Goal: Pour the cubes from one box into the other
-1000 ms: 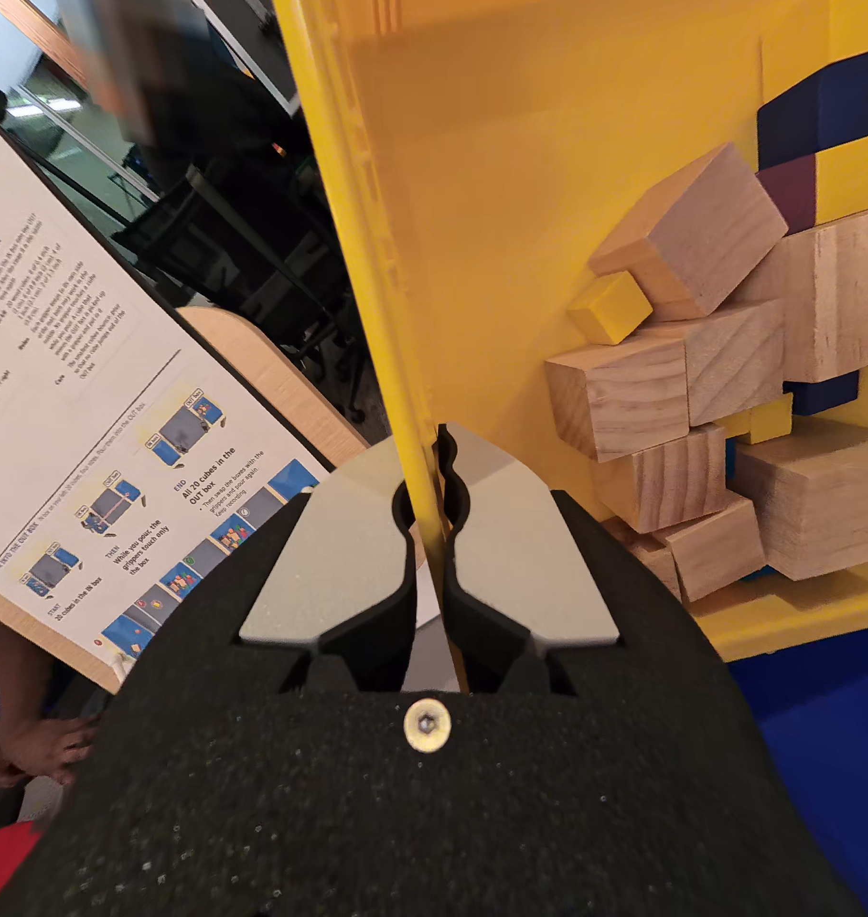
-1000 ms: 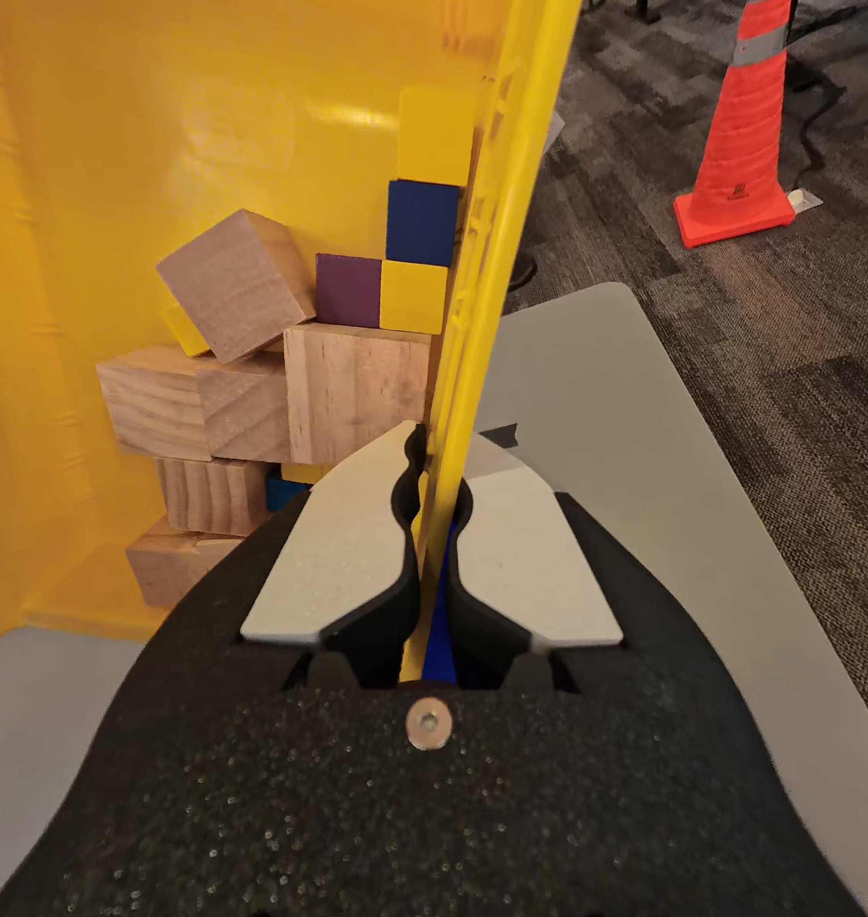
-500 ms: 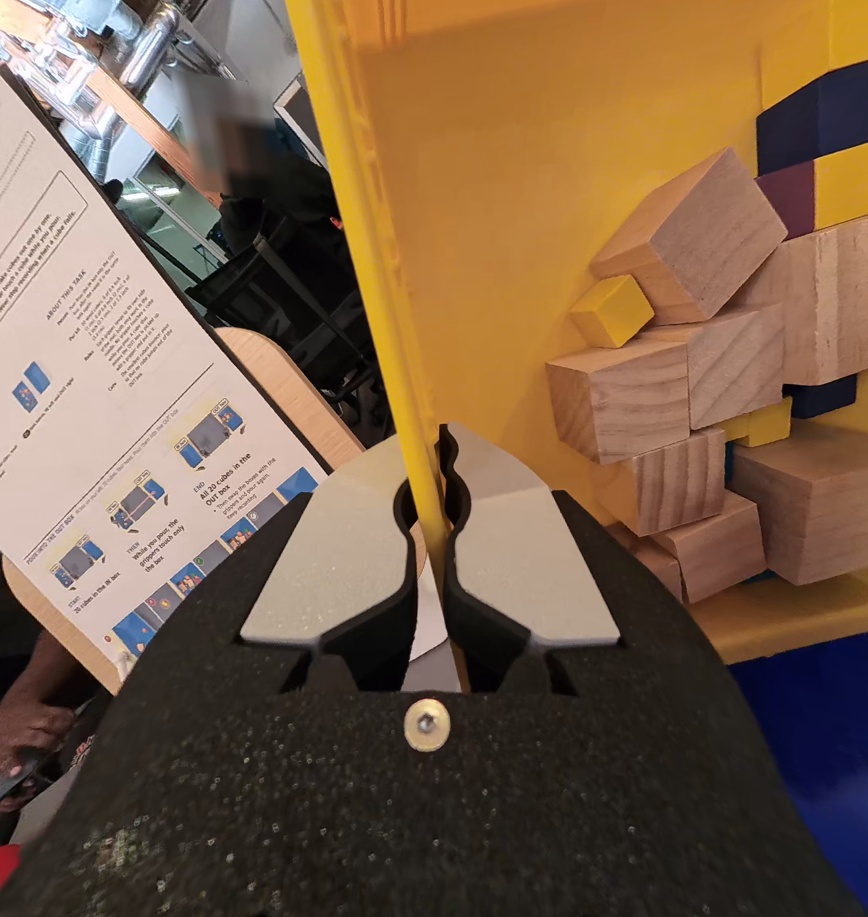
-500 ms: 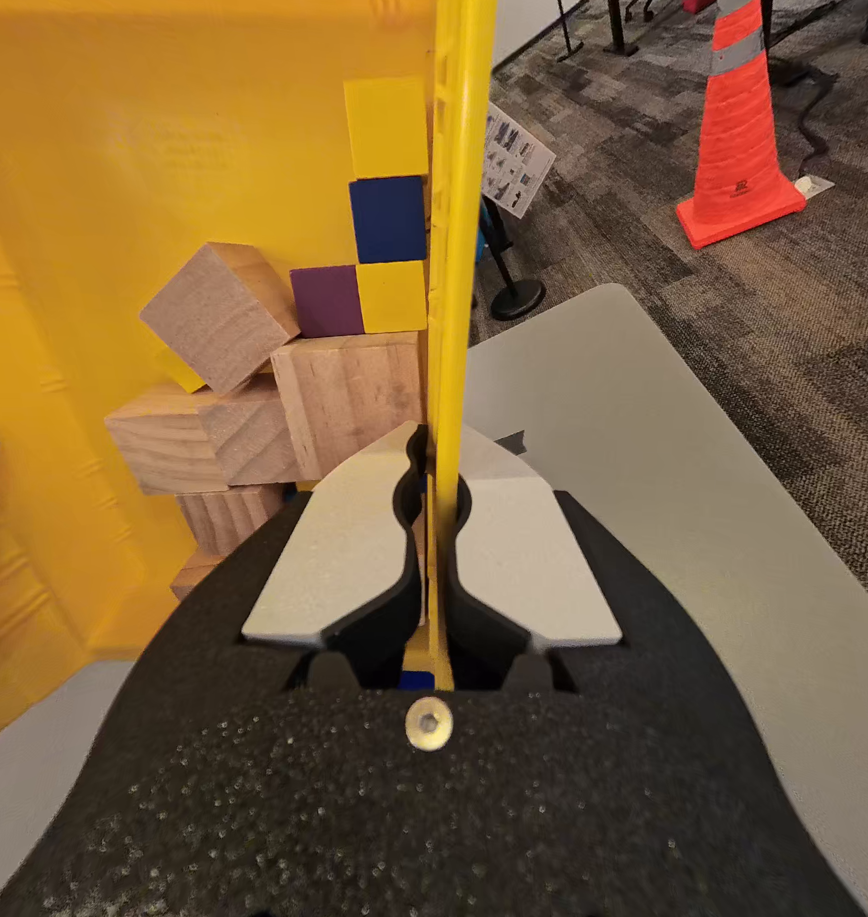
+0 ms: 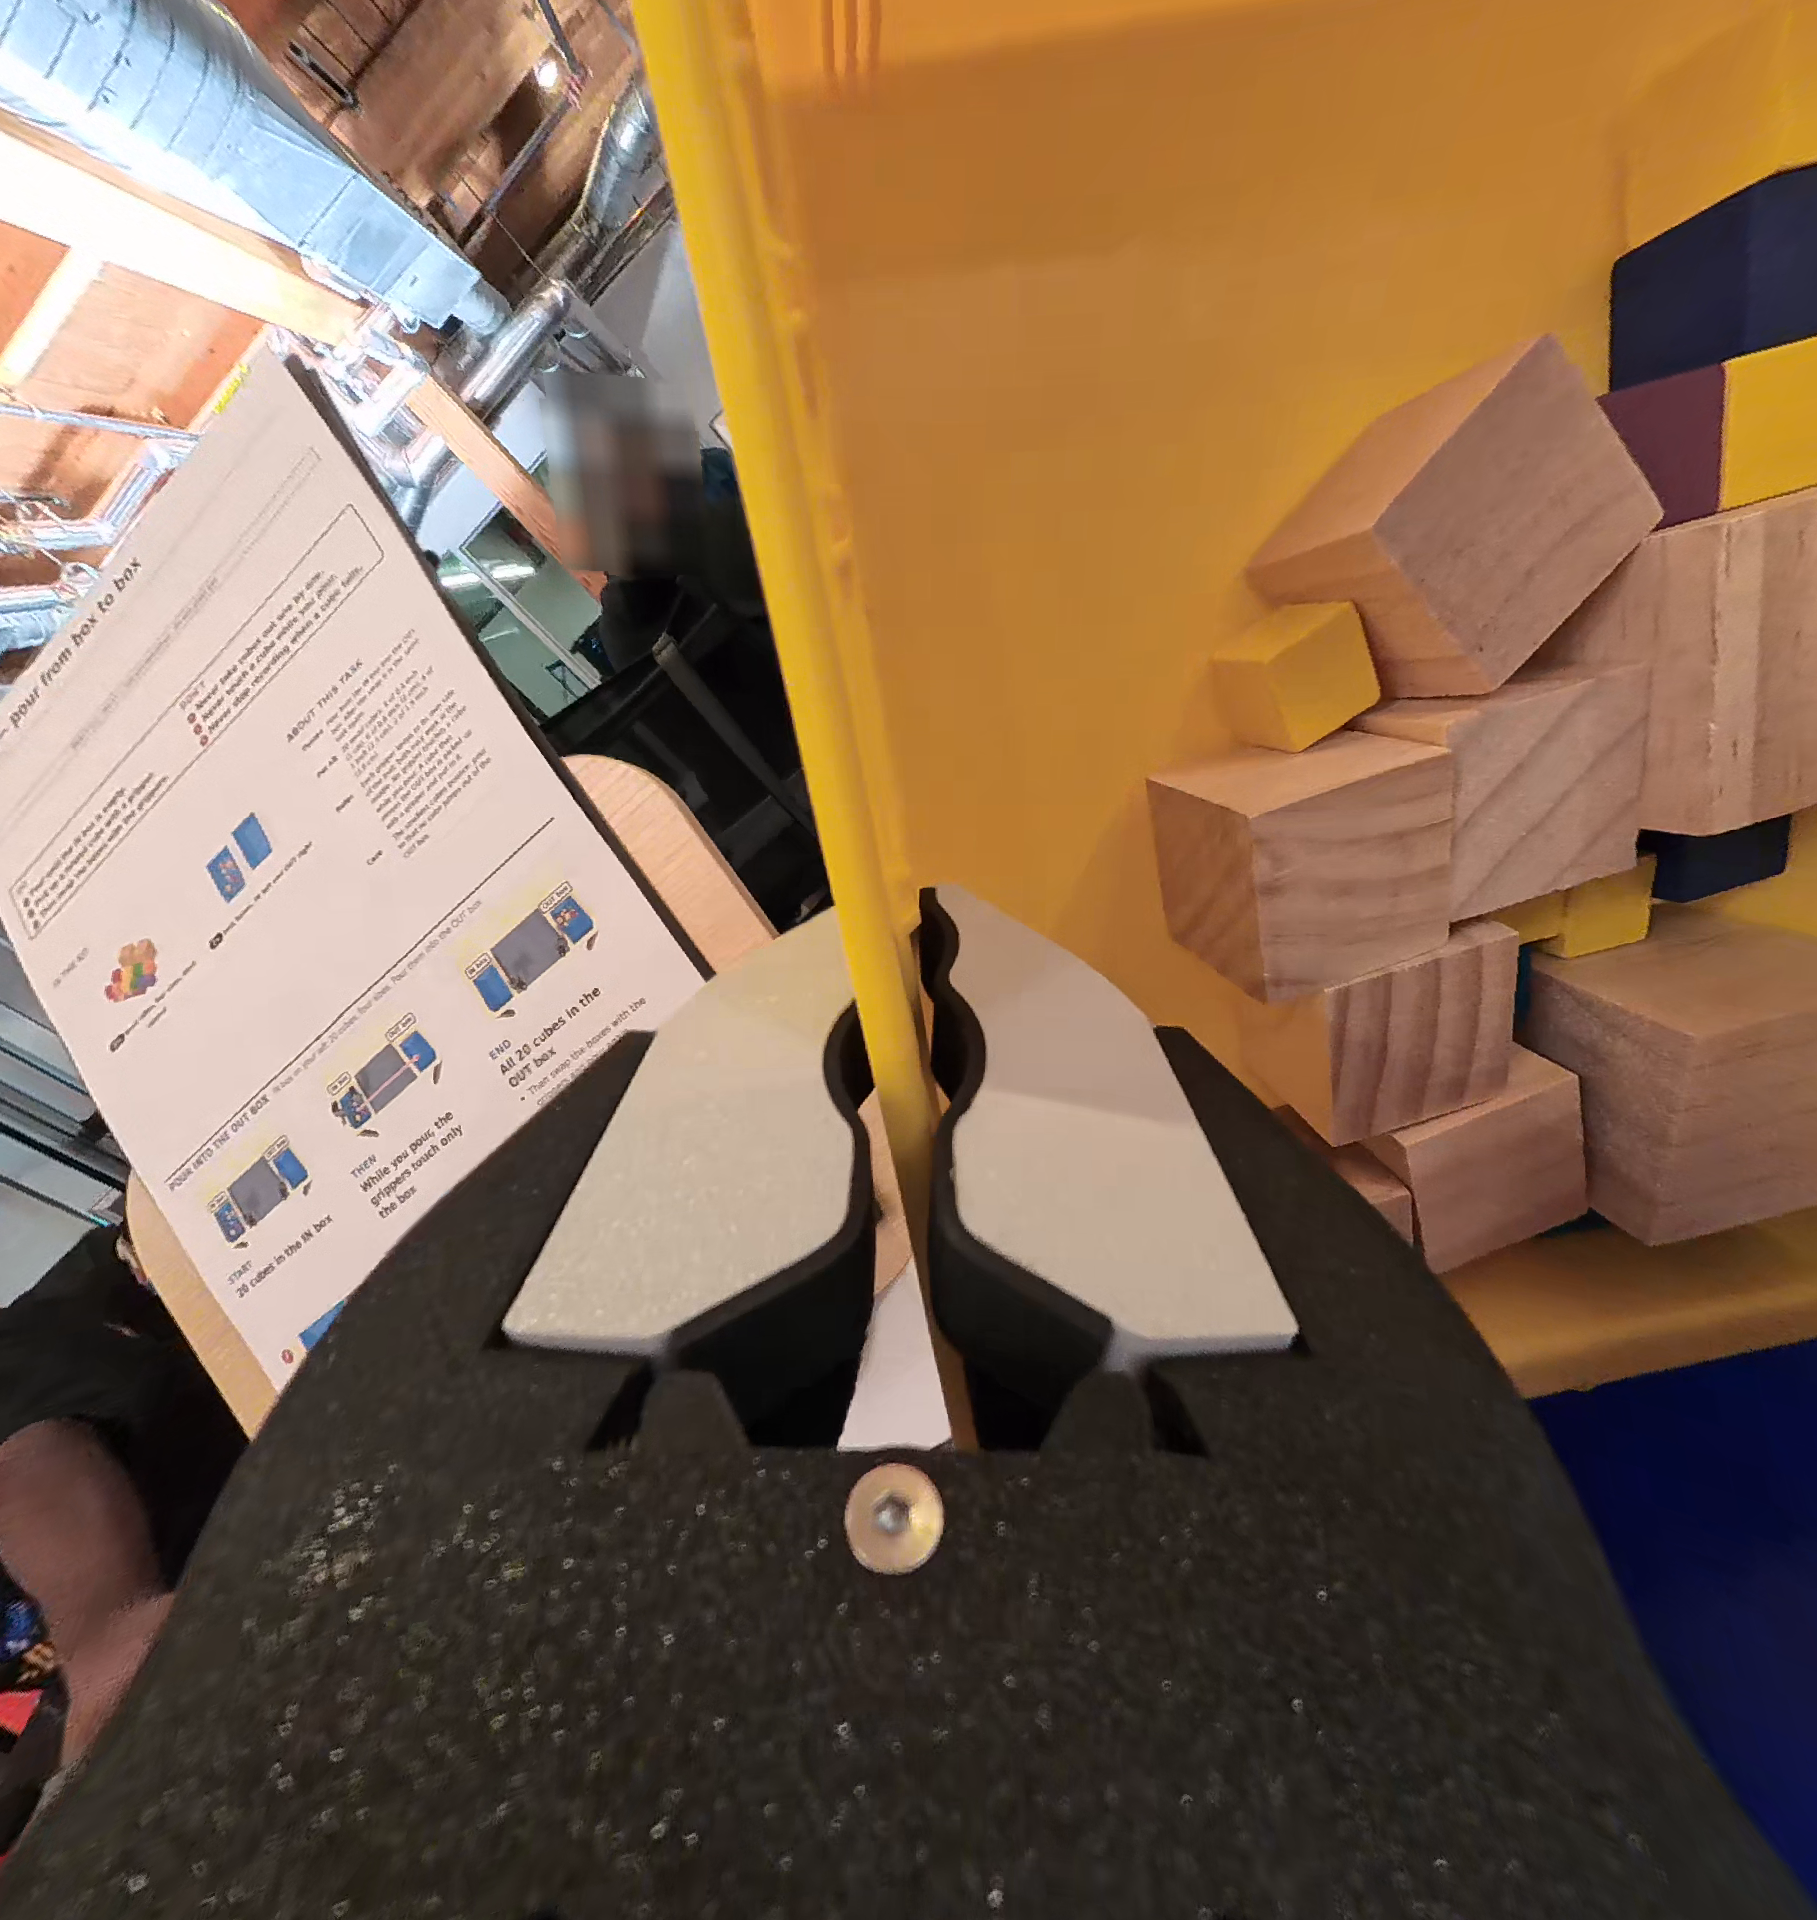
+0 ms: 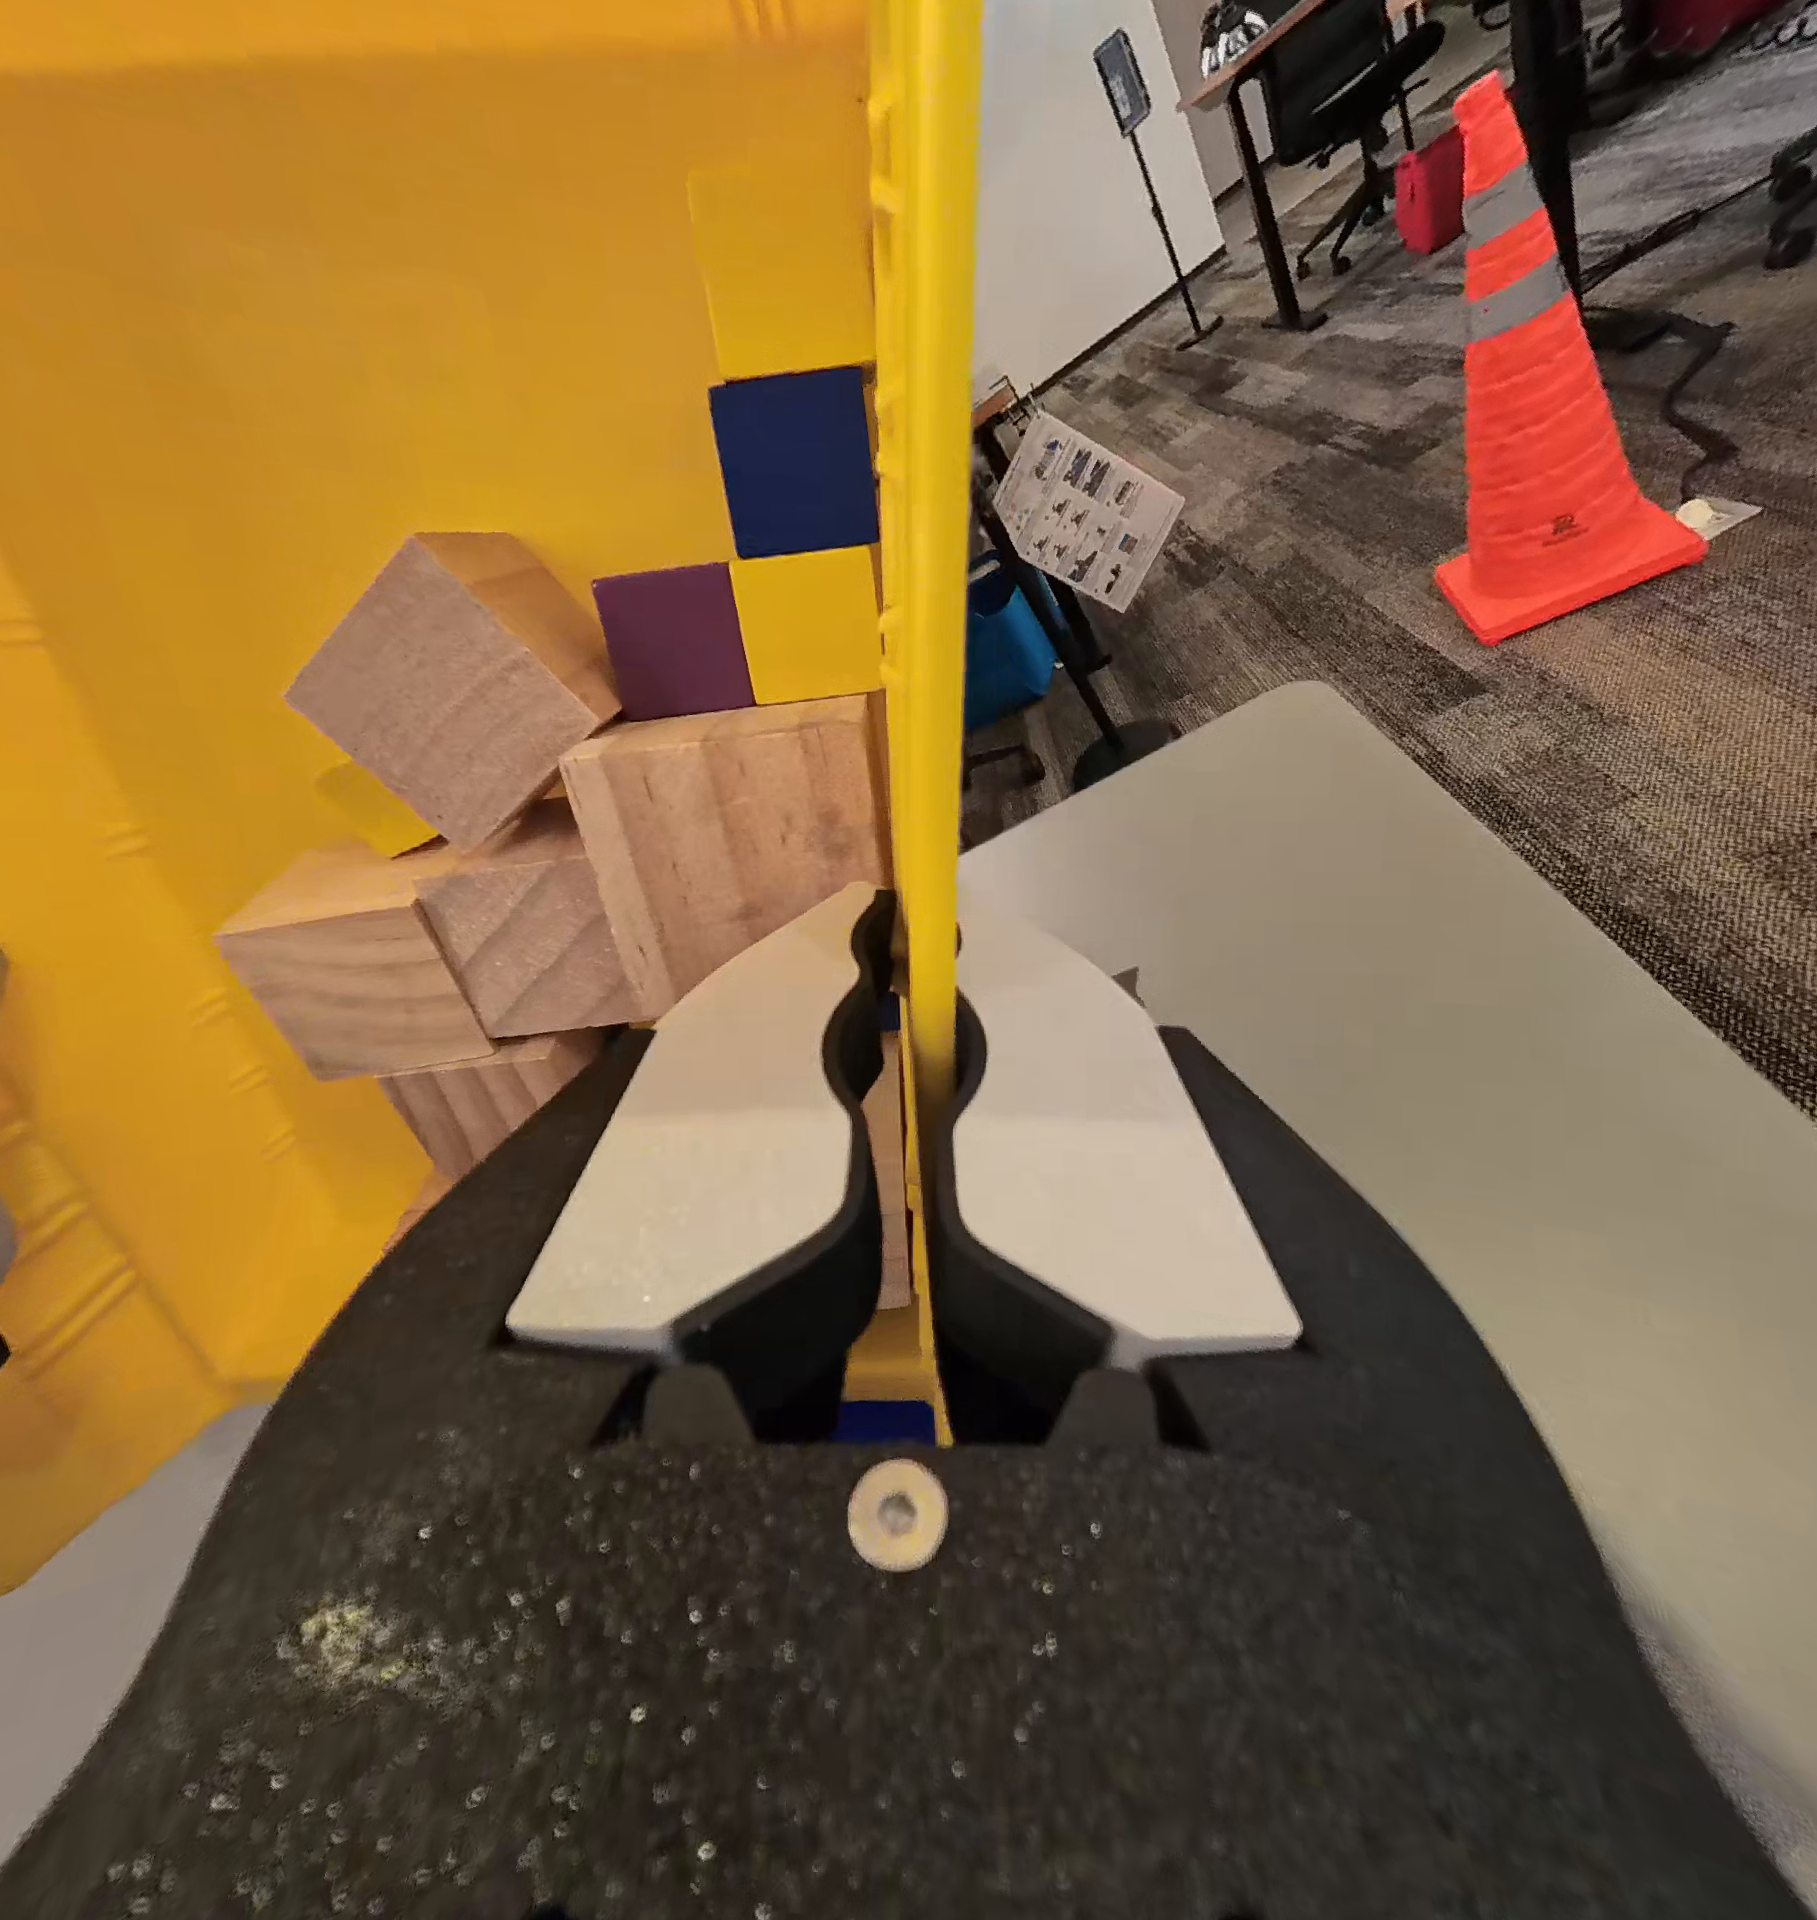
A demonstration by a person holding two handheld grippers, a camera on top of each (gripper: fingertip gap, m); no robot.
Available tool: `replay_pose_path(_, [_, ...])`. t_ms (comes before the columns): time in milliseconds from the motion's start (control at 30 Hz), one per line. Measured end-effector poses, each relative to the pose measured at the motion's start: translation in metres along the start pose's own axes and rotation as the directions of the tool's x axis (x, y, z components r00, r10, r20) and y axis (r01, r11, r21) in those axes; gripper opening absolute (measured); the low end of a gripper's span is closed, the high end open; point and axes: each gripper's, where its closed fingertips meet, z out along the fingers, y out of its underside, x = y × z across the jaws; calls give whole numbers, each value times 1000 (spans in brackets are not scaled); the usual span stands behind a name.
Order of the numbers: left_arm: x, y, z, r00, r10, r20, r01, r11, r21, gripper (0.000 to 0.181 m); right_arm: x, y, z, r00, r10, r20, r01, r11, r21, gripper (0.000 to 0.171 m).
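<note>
A yellow box (image 5: 1039, 436) is tipped steeply, its floor facing me. My left gripper (image 5: 909, 914) is shut on the box's left wall, which runs between the fingers. My right gripper (image 6: 919, 914) is shut on the box's right wall (image 6: 925, 520). Several wooden cubes (image 5: 1309, 862) and small yellow, dark blue and purple cubes (image 5: 1745, 301) are piled in the box's lower corner; they also show in the right wrist view (image 6: 717, 821). A blue surface (image 5: 1714, 1538), maybe the other box, lies below the yellow box's lower edge.
An instruction board (image 5: 260, 883) leans at the left, with a person's hand (image 5: 42, 1517) below it. A grey table (image 6: 1455, 1091) lies under the right gripper. An orange traffic cone (image 6: 1538, 395) and a small sign stand (image 6: 1091, 509) are on the carpet beyond.
Both grippers have tilted the yellow box further upright; the background has swung in both views. The cubes have held their pile in the corner. Both grasps on the walls are unchanged.
</note>
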Motion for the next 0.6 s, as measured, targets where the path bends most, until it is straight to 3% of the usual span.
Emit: replay_pose_path(600, [-1,-10,-16,996,20,86,-35,983,179,5,-2,-10,-12,999,-15,46,6,982,189,5])
